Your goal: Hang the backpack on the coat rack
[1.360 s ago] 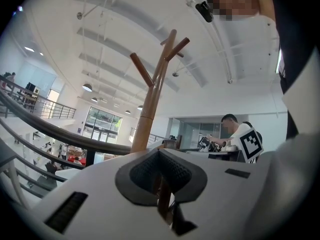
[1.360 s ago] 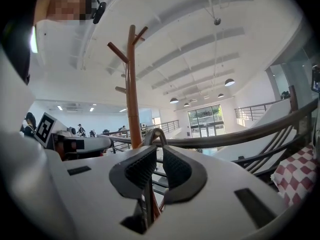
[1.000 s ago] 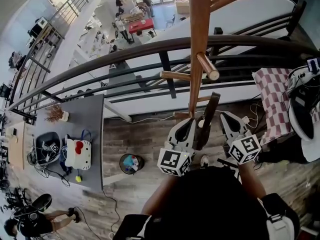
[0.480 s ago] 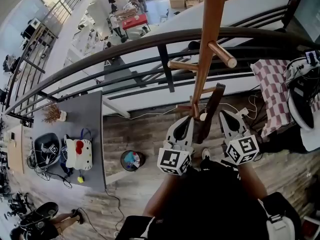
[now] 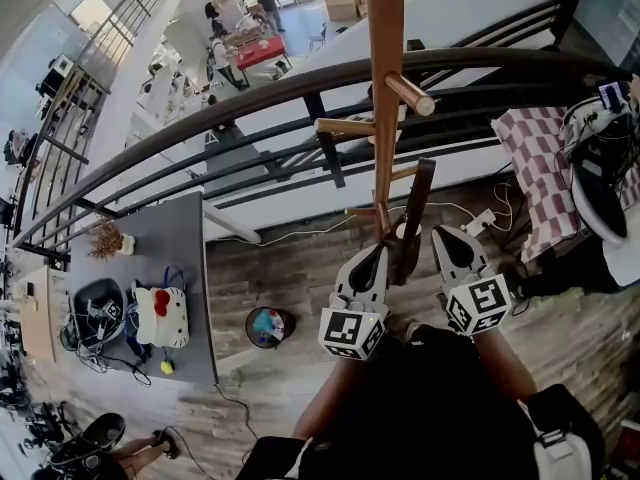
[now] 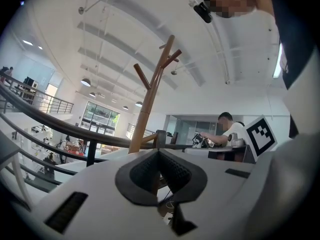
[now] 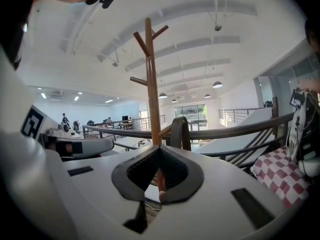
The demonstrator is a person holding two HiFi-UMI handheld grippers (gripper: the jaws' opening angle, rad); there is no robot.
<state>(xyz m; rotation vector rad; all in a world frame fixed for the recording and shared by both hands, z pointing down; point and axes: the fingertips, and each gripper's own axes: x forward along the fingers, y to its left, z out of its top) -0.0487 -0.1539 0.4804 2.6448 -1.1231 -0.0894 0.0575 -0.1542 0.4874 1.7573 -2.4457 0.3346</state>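
Note:
The wooden coat rack [image 5: 383, 88] stands just ahead of me against the railing, with short pegs [image 5: 412, 95] sticking out. A dark backpack strap [image 5: 414, 218] rises upright between my two grippers, its top close to a low peg. The black backpack [image 5: 430, 408] bulks below, near my body. My left gripper [image 5: 378, 253] and right gripper [image 5: 440, 236] flank the strap's foot, both shut. The strap loop [image 7: 180, 131] arches past the right gripper [image 7: 160, 150] in front of the rack pole [image 7: 150, 84]. Beyond the left gripper [image 6: 159, 153] the rack [image 6: 150, 99] leans.
A black metal railing [image 5: 300, 98] runs behind the rack, above a drop to a lower floor. To the left a grey table [image 5: 180, 238] carries a white cartoon-cat bag [image 5: 160, 313]. A small bin [image 5: 267, 326] stands on the wood floor. A checked cloth [image 5: 540, 168] lies right.
The rack pole has shifted left in the head view and the strap's top now sits nearer the low peg. Both grippers stay shut beside the strap.

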